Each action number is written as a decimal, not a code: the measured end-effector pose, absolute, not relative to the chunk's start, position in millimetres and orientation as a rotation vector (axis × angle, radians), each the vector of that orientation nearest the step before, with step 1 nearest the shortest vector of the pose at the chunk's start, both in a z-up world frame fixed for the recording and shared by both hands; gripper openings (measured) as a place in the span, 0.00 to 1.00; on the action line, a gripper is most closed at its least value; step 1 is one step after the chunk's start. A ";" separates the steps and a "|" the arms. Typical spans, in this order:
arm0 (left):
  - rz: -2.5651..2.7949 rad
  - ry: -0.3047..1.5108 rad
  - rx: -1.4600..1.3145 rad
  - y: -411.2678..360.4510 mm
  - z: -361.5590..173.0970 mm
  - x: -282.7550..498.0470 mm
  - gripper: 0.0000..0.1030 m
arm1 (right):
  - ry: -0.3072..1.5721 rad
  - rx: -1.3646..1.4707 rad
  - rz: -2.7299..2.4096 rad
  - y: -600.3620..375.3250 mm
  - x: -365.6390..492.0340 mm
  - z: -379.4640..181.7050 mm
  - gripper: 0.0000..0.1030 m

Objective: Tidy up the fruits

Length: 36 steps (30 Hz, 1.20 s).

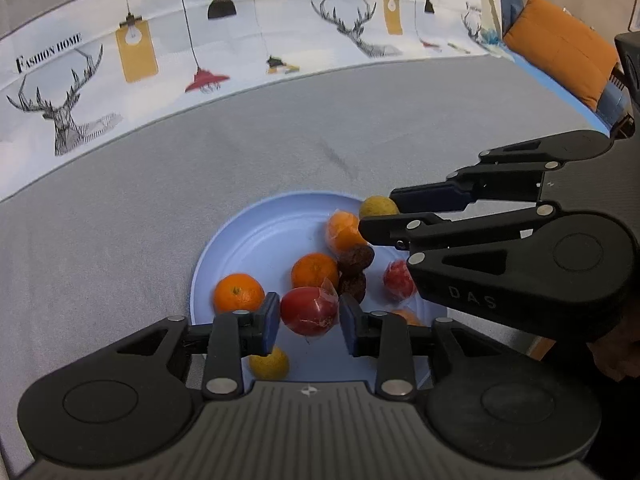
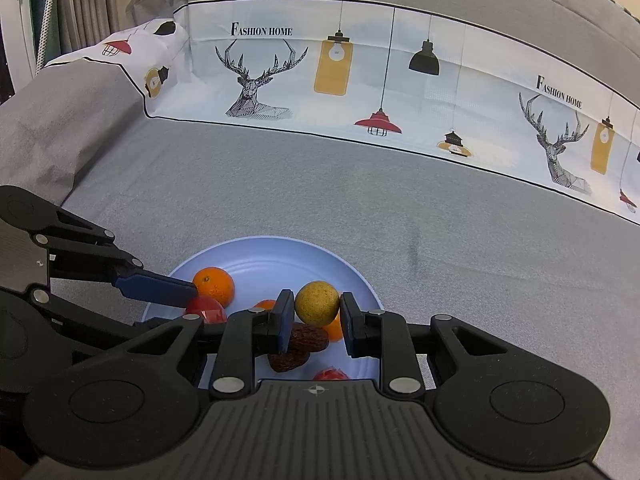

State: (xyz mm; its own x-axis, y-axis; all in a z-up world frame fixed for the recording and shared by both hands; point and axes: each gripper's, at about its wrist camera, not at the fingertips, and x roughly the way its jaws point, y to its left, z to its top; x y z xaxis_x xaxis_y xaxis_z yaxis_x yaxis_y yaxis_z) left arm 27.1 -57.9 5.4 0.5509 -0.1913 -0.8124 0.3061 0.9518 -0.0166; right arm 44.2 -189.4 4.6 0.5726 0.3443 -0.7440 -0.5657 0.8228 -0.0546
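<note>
**Left wrist view: red fruit loose between the jaws, yellow fruit clamped on the right**

Left wrist view shows the left gripper [image 1: 309, 322] over a pale blue plate [image 1: 240, 232] on a grey cloth-covered surface [image 1: 140, 208]. Its blue pads stand apart on either side of a red wrapped fruit [image 1: 308, 310] that lies on the plate; a narrow gap shows at each side, so the pads do not press it. An orange [image 1: 238, 292] sits just left of the left pad, a second orange [image 1: 314, 270] lies behind the red fruit, and two dark dried fruits [image 1: 354, 270] lie to its right. A yellow fruit [image 1: 269, 362] lies under the gripper, near the plate's front edge.

In the right wrist view, the right gripper [image 2: 316, 314] has its jaws drawn in on a yellow round fruit [image 2: 317, 304], both pads touching its sides, above the plate's dried fruits. The left gripper's blue finger [image 2: 154, 286] reaches in from the left, its tip beside the orange.
</note>
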 end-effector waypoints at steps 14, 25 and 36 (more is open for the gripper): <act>-0.207 0.864 0.190 -55.7 12.3 18.7 0.75 | 0.805 -0.225 0.461 -204.6 52.3 8.3 0.80; -0.042 0.887 0.105 -35.6 19.7 6.1 0.91 | 0.822 -0.169 0.351 -225.9 54.7 12.0 0.99; 0.002 0.992 -0.051 -21.9 18.7 -0.2 0.99 | 0.906 -0.191 0.338 -228.2 19.4 18.9 0.99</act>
State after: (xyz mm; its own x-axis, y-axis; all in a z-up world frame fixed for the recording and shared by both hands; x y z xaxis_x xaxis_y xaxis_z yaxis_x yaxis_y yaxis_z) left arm -0.2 -21.9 18.7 0.5470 -0.0213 -0.8369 -0.0249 0.9988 -0.0416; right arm 19.4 -228.2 18.9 0.5690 0.2058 -0.7962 -0.3652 0.9307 -0.0204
